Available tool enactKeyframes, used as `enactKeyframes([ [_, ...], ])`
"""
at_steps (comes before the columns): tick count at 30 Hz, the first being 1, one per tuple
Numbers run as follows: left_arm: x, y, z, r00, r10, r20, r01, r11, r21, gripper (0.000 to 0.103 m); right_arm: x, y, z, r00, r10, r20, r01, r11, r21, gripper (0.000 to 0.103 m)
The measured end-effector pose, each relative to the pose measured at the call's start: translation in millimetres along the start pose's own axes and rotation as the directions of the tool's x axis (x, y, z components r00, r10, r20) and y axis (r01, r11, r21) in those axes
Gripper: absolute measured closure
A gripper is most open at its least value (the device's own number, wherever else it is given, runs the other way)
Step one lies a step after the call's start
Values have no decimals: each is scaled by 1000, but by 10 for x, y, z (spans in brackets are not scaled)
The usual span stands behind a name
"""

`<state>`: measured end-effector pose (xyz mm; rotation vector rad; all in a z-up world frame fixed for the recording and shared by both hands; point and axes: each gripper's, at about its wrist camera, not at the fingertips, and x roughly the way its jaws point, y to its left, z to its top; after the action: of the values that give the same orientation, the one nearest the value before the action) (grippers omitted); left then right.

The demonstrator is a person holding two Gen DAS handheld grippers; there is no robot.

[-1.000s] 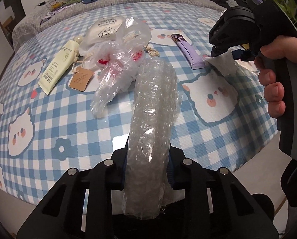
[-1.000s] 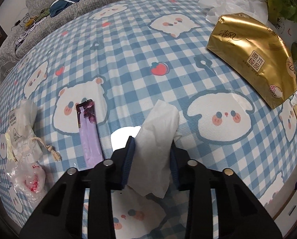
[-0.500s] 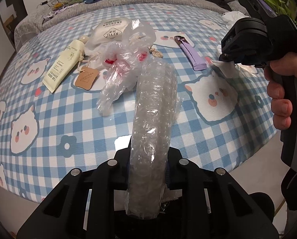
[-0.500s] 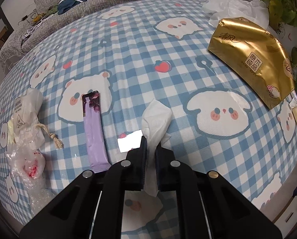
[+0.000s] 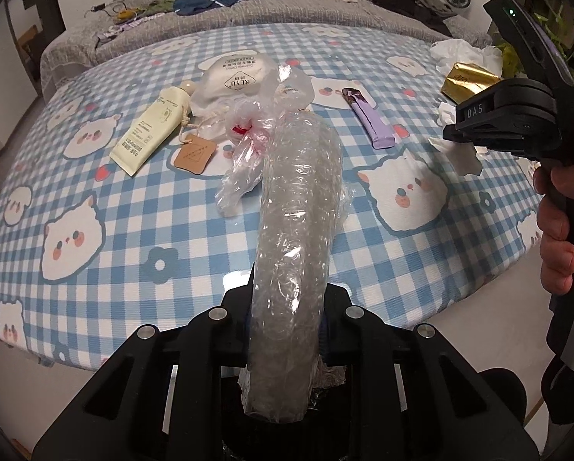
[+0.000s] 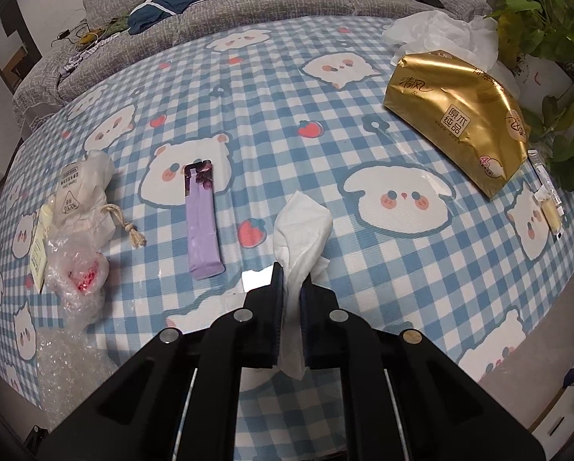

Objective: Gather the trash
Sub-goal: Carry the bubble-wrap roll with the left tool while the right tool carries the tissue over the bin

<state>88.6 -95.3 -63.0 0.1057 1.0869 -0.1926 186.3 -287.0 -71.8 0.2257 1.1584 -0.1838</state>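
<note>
Blue-and-white checked cloth (image 6: pixel 363 269) printed with cartoon animal faces covers the table, and a grey sofa (image 5: pixel 344 27) strewn with clothes and one cushion stands behind it.

Two grippers are in play. The left gripper (image 5: pixel 287 307) is clamped on one roll of bubble wrap (image 5: pixel 298 207), which runs up between its fingers and leans out over the cloth. The right gripper (image 6: pixel 291 280) has its jaws pinched nearly together on one white tissue (image 6: pixel 300 226); the tissue's free end fans out above the fingertips and its lower end hangs between the fingers. Its jaws have just been closing, with the tissue between them. From the left wrist view its black body reads "DAS", and a hand (image 5: pixel 556 230) grips its handle.

Just past the bubble wrap lies one crumpled clear plastic bag (image 5: pixel 256 134) with something red inside. Beside it are one drawstring pouch (image 5: pixel 240 77) marked "KEYU", one pale yellow tube (image 5: pixel 148 130) whose small print is unreadable, and one brown tag (image 5: pixel 194 153). One purple wrapper (image 6: pixel 202 226) lies left of the tissue. Further right sits one gold tissue pack (image 6: pixel 456 119) printed with Chinese characters, a heap of white crumpled paper (image 6: pixel 440 30) behind it. Near the table's right edge are small items too tiny to identify. A leafy plant (image 6: pixel 548 38) is cut off at the frame's edge.
</note>
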Motion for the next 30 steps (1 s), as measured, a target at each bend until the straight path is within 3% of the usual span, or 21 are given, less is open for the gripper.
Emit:
enactKeyframes([
  [15, -412, 20, -225, 999, 11, 40, -11, 1000, -10, 80, -532, 15, -391, 998, 12, 56, -9, 999, -39, 95],
  [30, -762, 66, -633, 997, 22, 72, -20, 999, -28, 80, -1015, 42, -1028, 993, 13, 119, -3, 997, -83, 95],
])
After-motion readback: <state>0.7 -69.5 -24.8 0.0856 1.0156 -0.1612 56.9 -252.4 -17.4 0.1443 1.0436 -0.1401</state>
